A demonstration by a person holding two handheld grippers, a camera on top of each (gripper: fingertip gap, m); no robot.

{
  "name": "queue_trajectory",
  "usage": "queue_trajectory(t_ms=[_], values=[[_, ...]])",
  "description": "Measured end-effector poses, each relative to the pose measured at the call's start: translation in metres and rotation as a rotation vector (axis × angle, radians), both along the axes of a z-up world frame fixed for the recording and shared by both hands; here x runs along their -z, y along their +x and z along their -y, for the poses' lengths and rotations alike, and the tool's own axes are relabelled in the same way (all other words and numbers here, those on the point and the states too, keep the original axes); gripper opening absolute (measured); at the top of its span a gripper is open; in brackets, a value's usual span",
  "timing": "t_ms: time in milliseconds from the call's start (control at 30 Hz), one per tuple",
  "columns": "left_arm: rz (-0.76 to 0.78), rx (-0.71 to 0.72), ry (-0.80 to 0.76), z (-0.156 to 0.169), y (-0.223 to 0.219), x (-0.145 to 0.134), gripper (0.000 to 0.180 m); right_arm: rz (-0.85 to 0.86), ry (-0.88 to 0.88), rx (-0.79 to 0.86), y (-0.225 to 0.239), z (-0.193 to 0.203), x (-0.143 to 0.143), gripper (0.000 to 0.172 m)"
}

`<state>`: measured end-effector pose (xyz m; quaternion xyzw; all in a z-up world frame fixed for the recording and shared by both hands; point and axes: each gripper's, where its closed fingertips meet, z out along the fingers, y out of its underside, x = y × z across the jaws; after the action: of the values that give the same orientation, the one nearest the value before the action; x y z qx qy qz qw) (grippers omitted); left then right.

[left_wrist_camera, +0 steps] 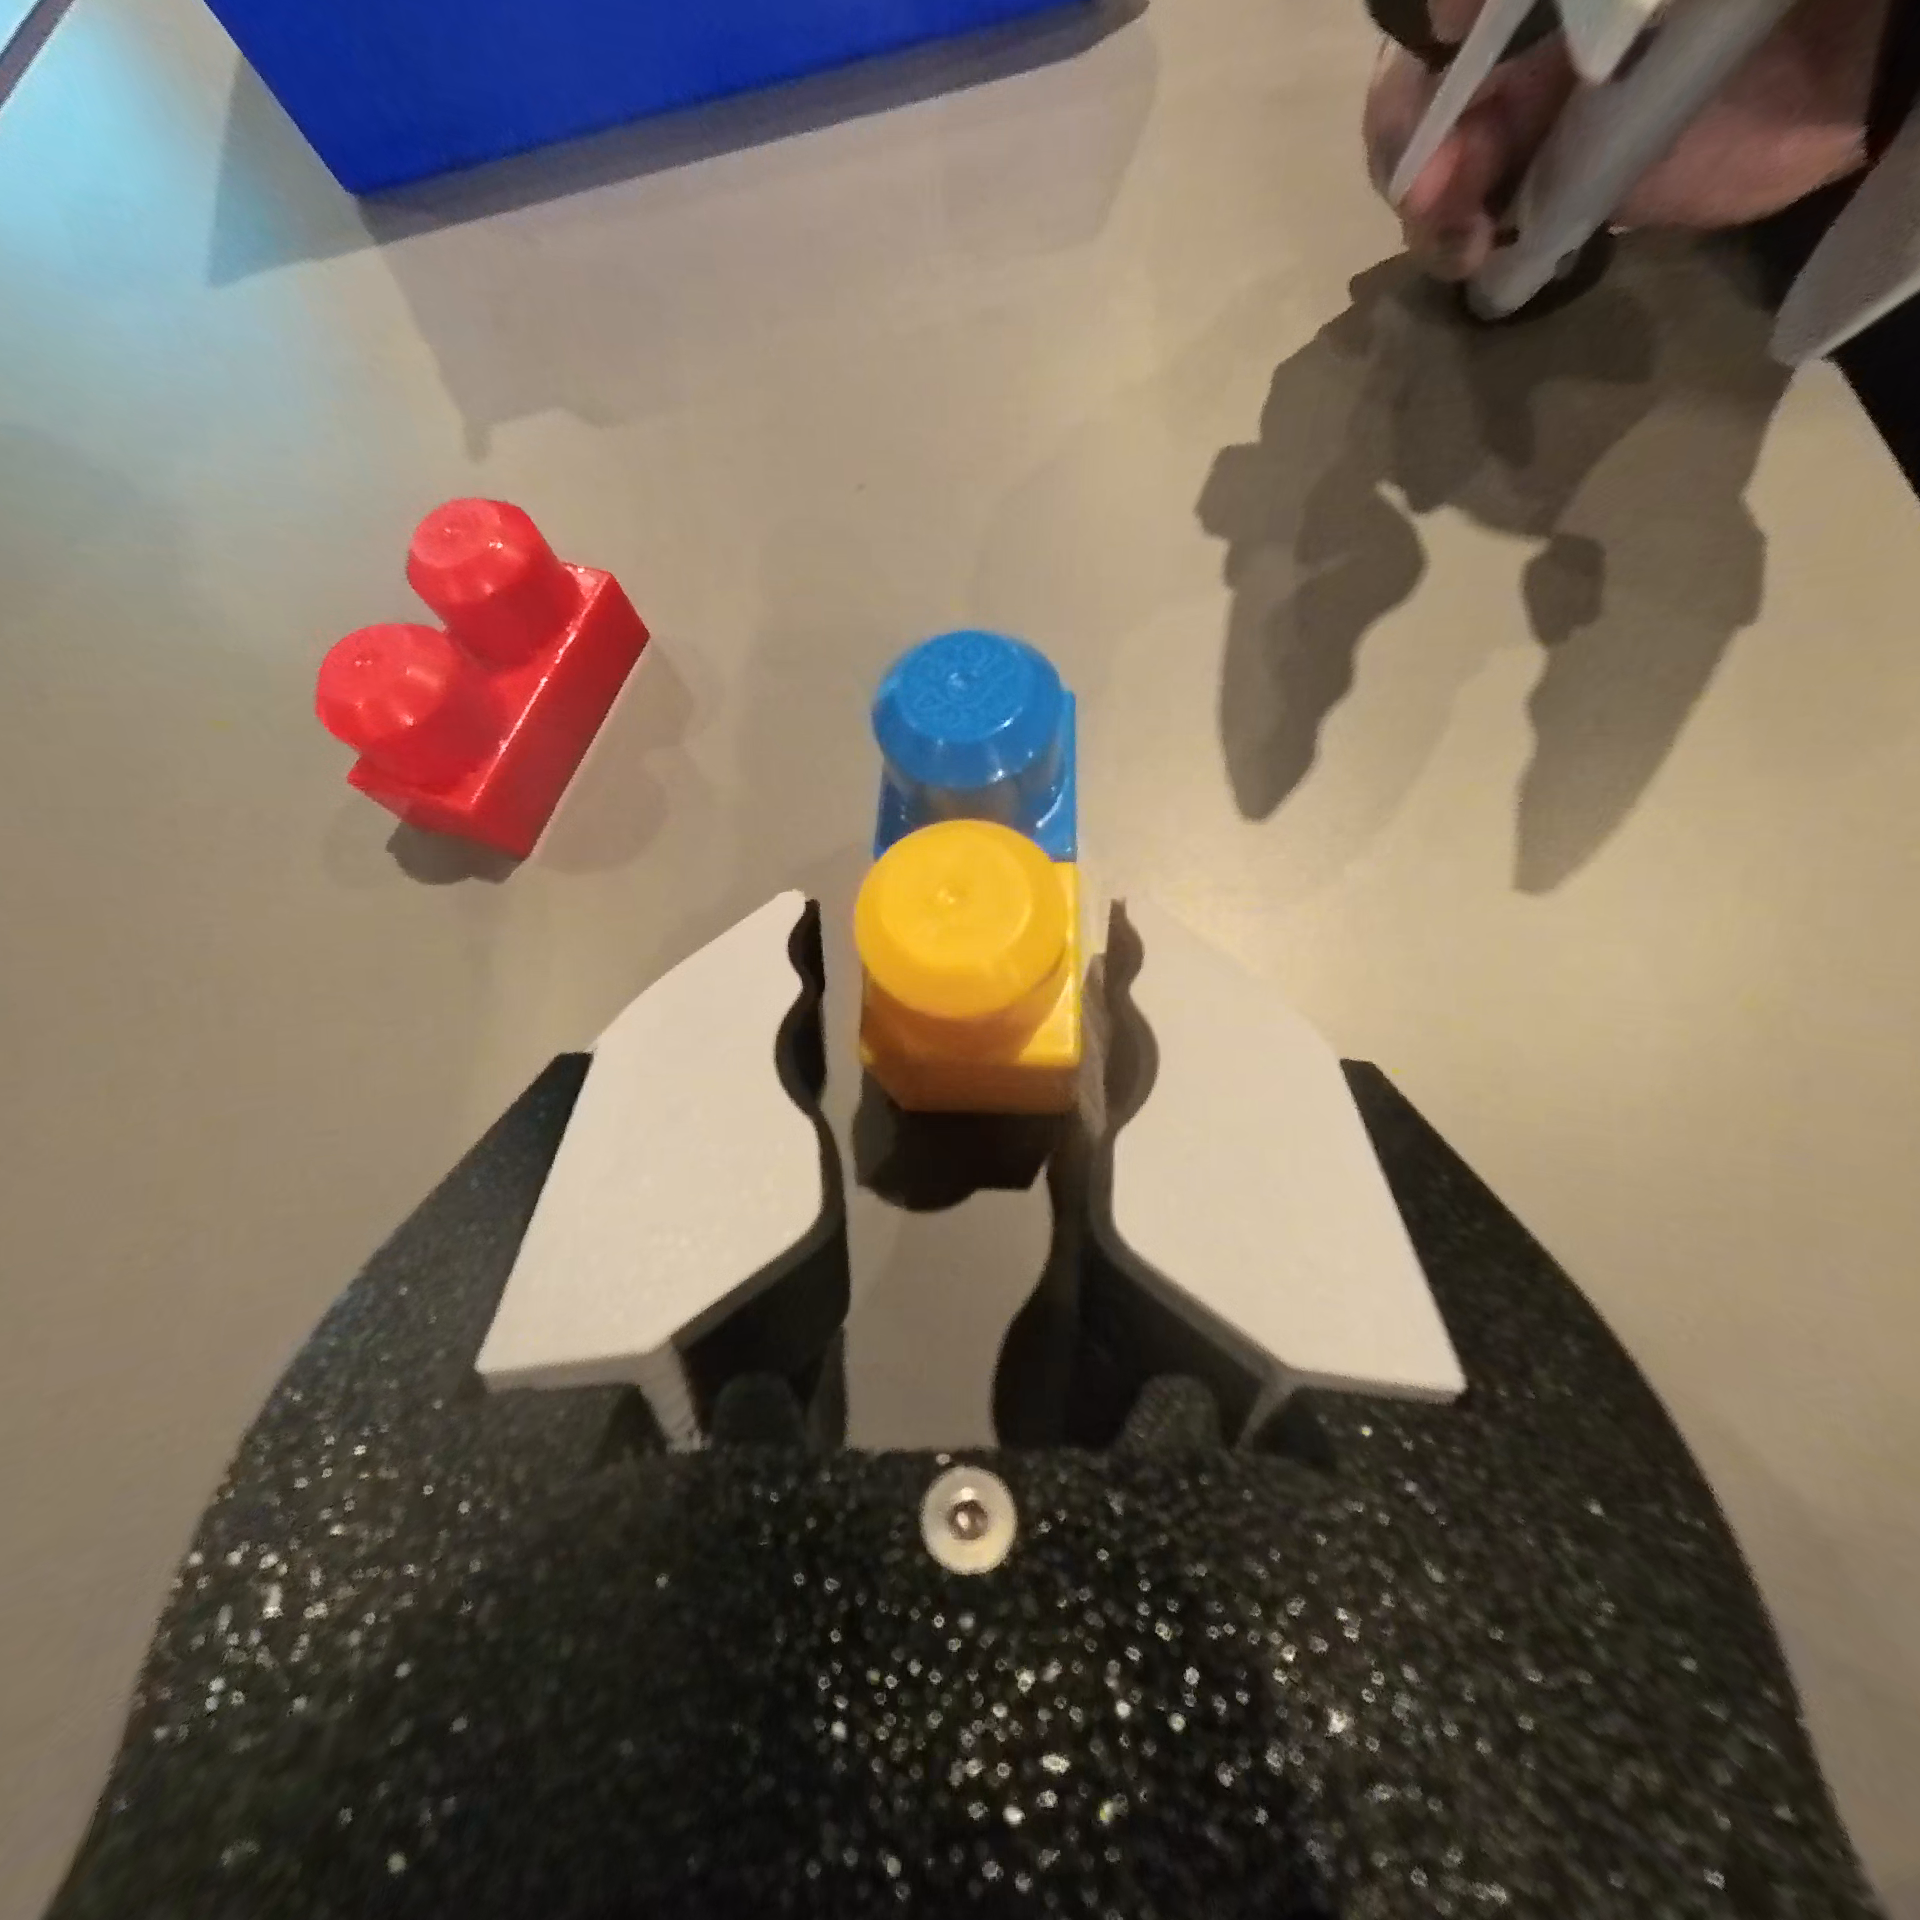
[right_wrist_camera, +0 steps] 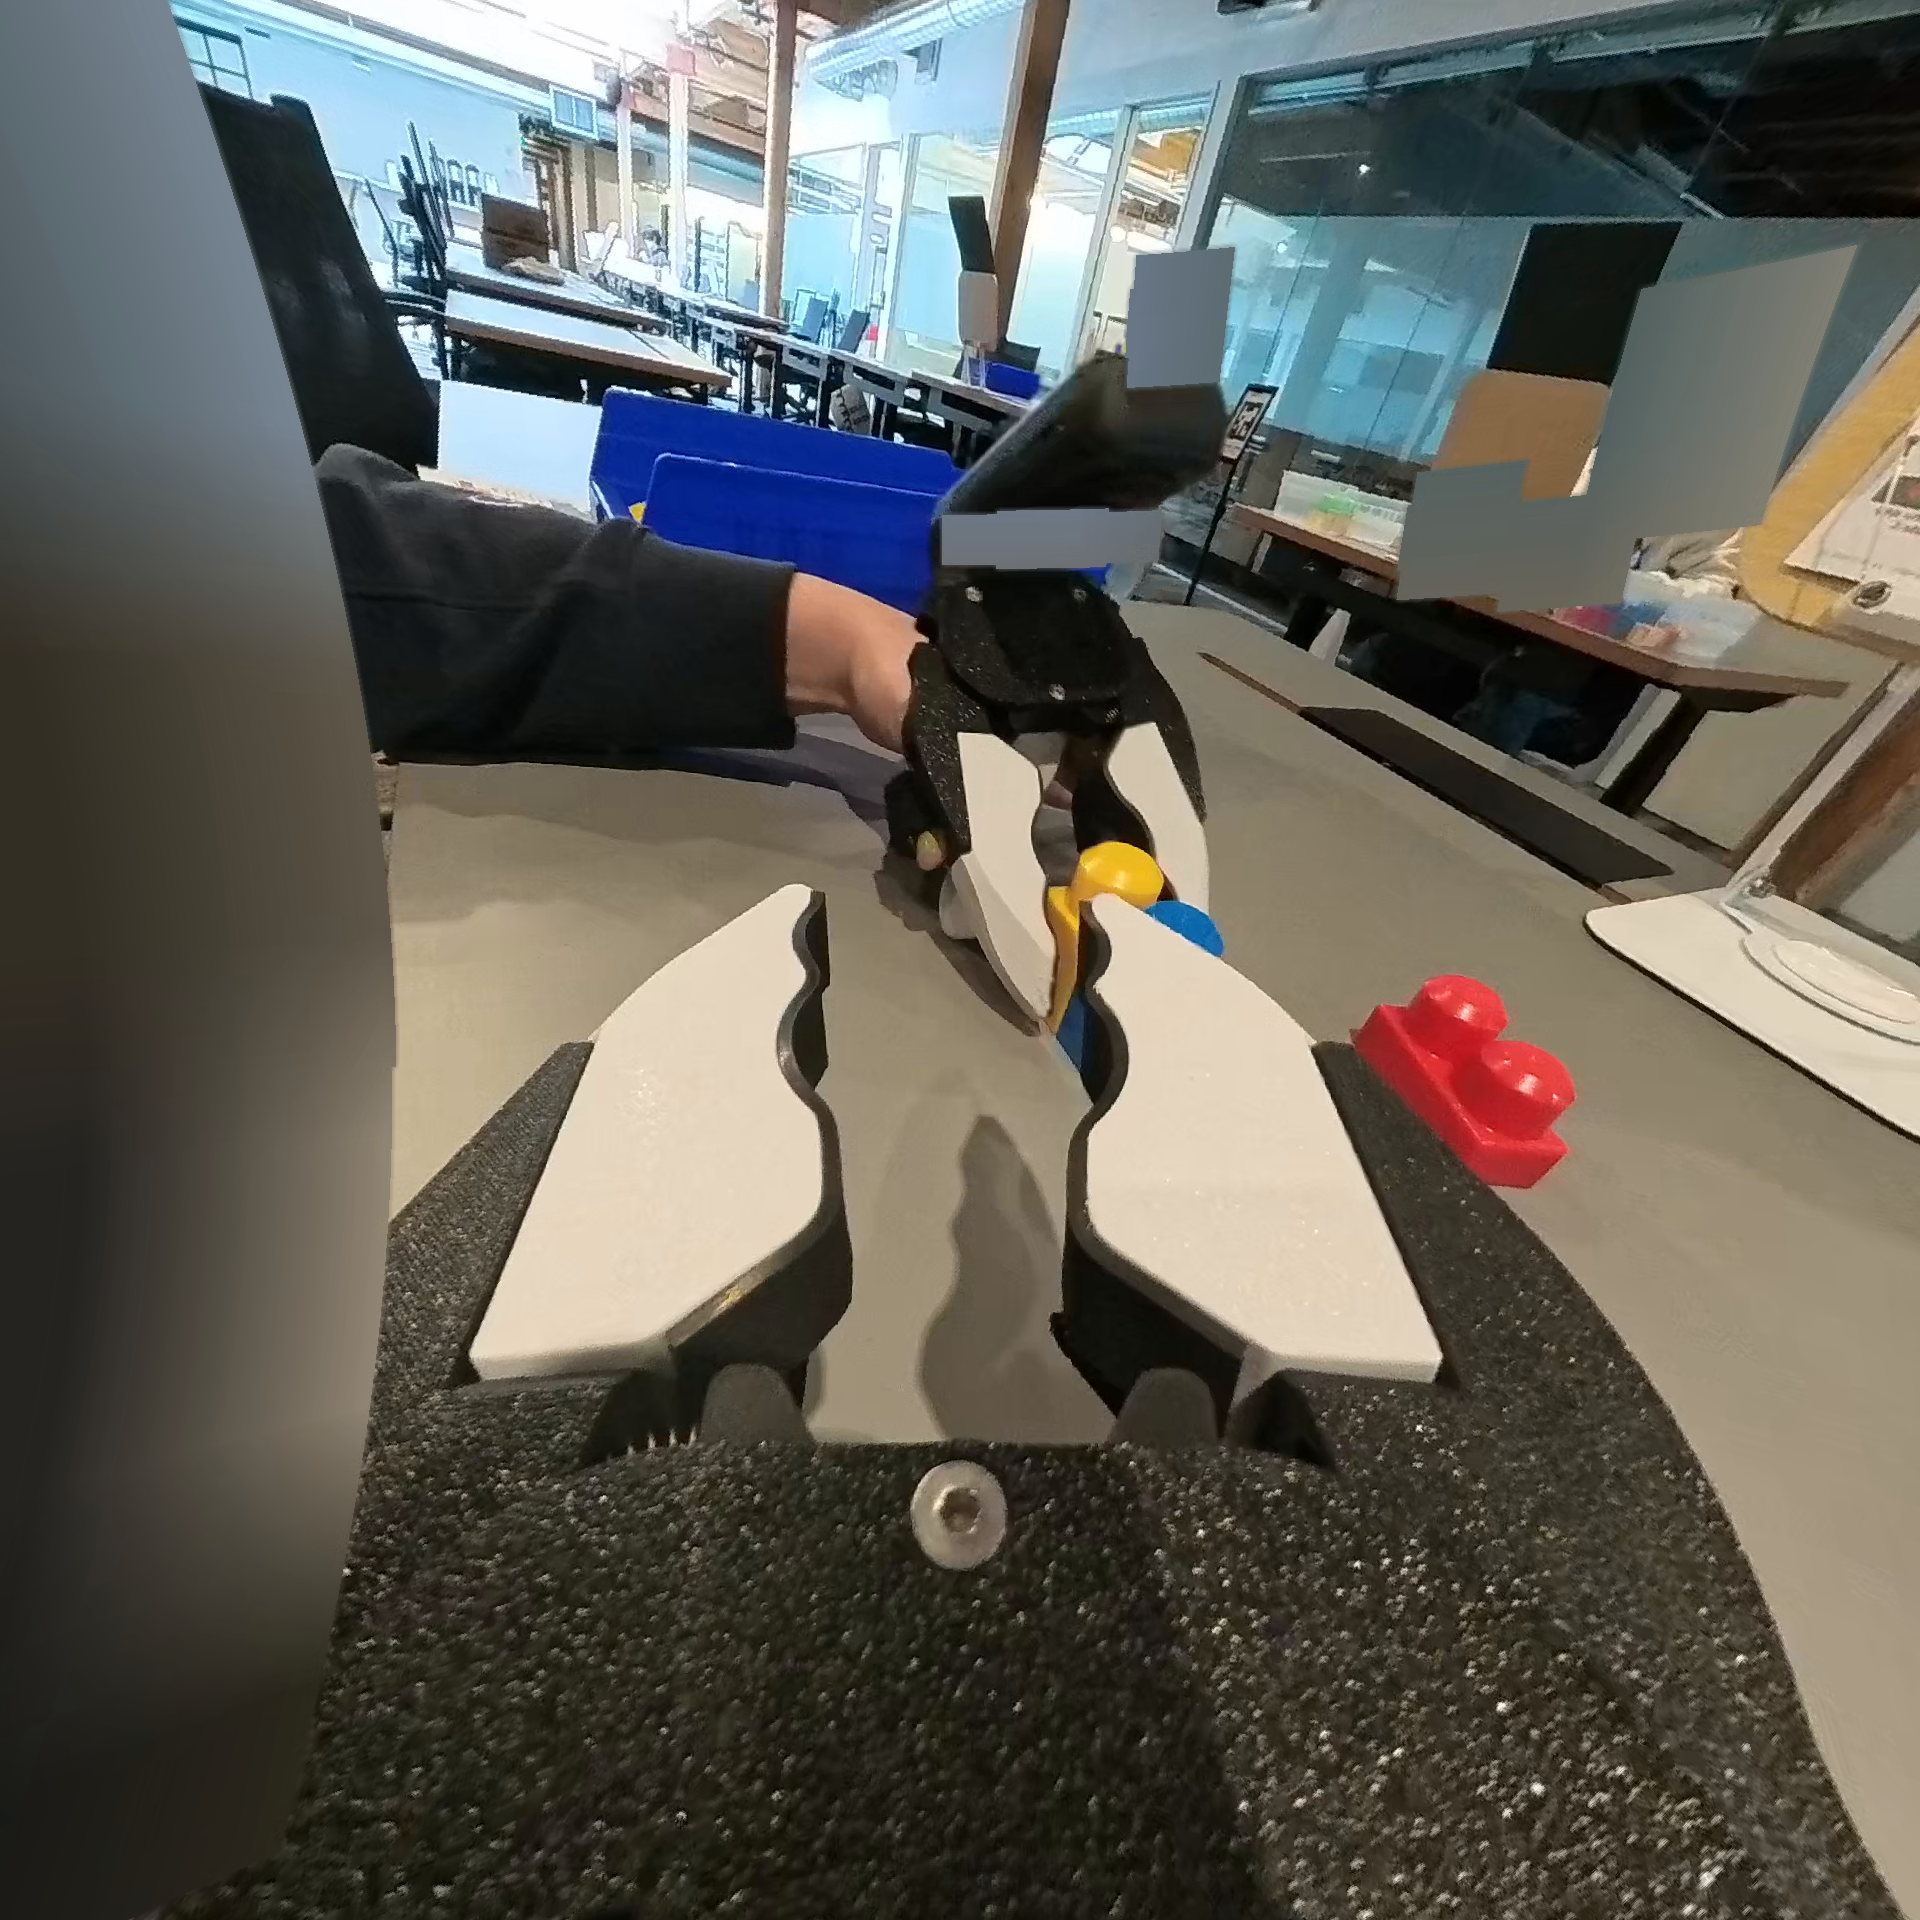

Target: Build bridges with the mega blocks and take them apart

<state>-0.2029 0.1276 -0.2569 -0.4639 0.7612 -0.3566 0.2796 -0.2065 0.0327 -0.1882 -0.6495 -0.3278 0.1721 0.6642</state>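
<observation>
Since these blocks look light, rigid and glossy, you grip flat sides: left gripper [left_wrist_camera: 961, 997] straddles the yellow block [left_wrist_camera: 971, 1023], pads apart, unpressed, beside the blue block [left_wrist_camera: 971, 727] on the table [left_wrist_camera: 1351, 987]; right gripper [right_wrist_camera: 951, 997] gapes, bare.

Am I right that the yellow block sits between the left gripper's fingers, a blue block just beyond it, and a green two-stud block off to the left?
Not quite: the two-stud block is red, not green, as the left wrist view shows. The yellow block between the left gripper's fingers and the blue block beyond it are right.
</observation>
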Motion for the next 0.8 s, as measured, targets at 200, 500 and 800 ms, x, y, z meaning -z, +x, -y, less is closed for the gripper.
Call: queue_trajectory(t_ms=[200, 500, 800], values=[[-0.009, 0.015, -0.005, 0.004, 0.004, 0.002, 0.051, 0.017, 0.029, 0.000, -0.002, 0.004, 0.001, 0.045], [-0.014, 0.018, -0.010, 0.005, 0.008, 0.005, 0.046, 0.038, 0.064, -0.006, -0.007, 0.006, 0.008, 0.045], [-0.026, 0.025, -0.021, 0.005, 0.010, 0.008, 0.040, 0.063, 0.101, -0.011, -0.009, 0.008, 0.011, 0.045]])
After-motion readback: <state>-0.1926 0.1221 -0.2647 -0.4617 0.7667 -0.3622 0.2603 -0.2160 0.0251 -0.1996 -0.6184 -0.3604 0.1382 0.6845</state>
